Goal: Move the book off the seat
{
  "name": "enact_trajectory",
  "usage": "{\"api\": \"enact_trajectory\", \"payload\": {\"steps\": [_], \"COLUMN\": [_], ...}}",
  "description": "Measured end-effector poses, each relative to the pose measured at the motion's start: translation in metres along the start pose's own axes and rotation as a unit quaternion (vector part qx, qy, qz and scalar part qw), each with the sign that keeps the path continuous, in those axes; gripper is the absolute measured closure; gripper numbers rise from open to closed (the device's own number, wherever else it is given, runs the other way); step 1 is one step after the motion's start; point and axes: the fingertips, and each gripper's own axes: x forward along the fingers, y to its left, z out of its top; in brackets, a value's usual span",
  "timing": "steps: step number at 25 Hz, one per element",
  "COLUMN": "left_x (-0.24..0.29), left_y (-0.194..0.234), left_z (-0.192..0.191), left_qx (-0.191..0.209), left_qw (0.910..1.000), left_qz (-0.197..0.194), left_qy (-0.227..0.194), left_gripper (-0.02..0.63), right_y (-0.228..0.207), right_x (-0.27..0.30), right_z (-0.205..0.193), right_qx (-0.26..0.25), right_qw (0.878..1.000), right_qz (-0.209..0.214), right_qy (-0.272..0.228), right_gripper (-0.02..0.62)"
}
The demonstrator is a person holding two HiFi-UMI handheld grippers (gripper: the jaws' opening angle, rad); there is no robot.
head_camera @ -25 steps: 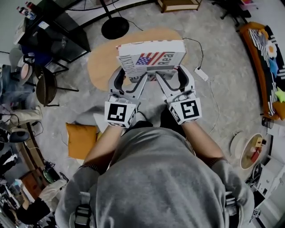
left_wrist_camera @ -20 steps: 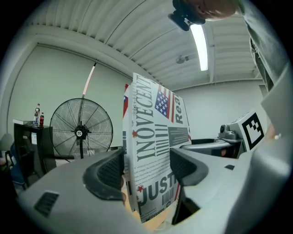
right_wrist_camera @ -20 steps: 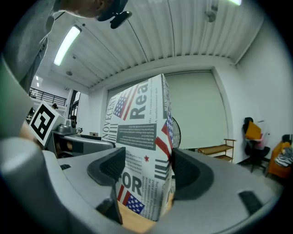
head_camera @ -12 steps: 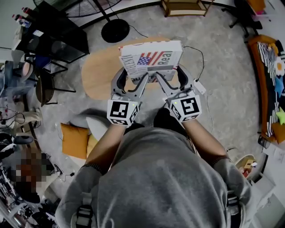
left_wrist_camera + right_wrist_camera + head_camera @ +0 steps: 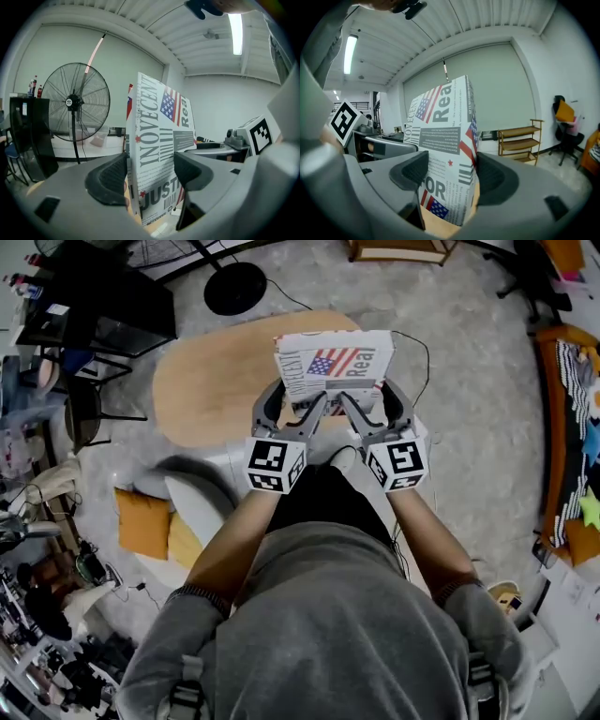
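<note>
Two grippers share one book (image 5: 333,365), each clamped on its lower edge. Left gripper (image 5: 297,402) has its pads pressed on both faces at the left end, and right gripper (image 5: 371,401) does the same at the right end. Book stands upright, newsprint-and-flag cover, carried in the air ahead of the person. In the head view it sits over the near rim of the oval table (image 5: 211,381). It rests on no seat now. White shape with orange cushions (image 5: 141,521) lies down-left on the floor; may be the seat, cannot confirm.

Risks, as judged:
- Hold is low and most of the book rises above the pads, so it is likely top-heavy. A quick swing could lever it out of the jaws, forward or back.
- Cover looks smooth. If either pair of jaws eases, it may slide down.
- Two holds on one stiff thing: if the hands drift apart or turn unevenly, the book twists and one pair of pads loses it.
- Set-down: if placed too near the table rim, or stood on edge and let go, it could topple to the floor.
- Cable (image 5: 427,357) trails on the floor right of the table. A step that way with eyes on the book might snag it
</note>
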Motion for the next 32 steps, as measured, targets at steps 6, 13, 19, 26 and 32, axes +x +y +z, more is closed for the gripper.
{"api": "enact_trajectory", "payload": {"steps": [6, 13, 19, 26, 32], "left_x": [0.062, 0.113, 0.140, 0.156, 0.168], "left_y": [0.010, 0.032, 0.053, 0.073, 0.092], "left_z": [-0.080, -0.183, -0.269, -0.369, -0.429], "left_qx": [-0.043, -0.113, -0.149, -0.197, -0.225], "left_qw": [0.9968, 0.9840, 0.9719, 0.9524, 0.9377], "left_qz": [-0.012, -0.018, -0.012, 0.010, 0.026], "left_qy": [0.066, 0.137, 0.181, 0.233, 0.264], "left_gripper": [0.281, 0.281, 0.281, 0.281, 0.281], "right_y": [-0.048, -0.080, -0.095, -0.102, -0.103], "right_x": [0.031, 0.068, 0.097, 0.122, 0.145], "right_z": [-0.081, -0.178, -0.264, -0.364, -0.426], "right_qx": [0.057, 0.088, 0.118, 0.149, 0.153], "right_qw": [0.996, 0.985, 0.972, 0.953, 0.938], "right_qz": [-0.004, -0.012, -0.006, 0.014, 0.029], "right_qy": [0.074, 0.148, 0.201, 0.262, 0.308], "right_gripper": [0.272, 0.272, 0.270, 0.268, 0.265]}}
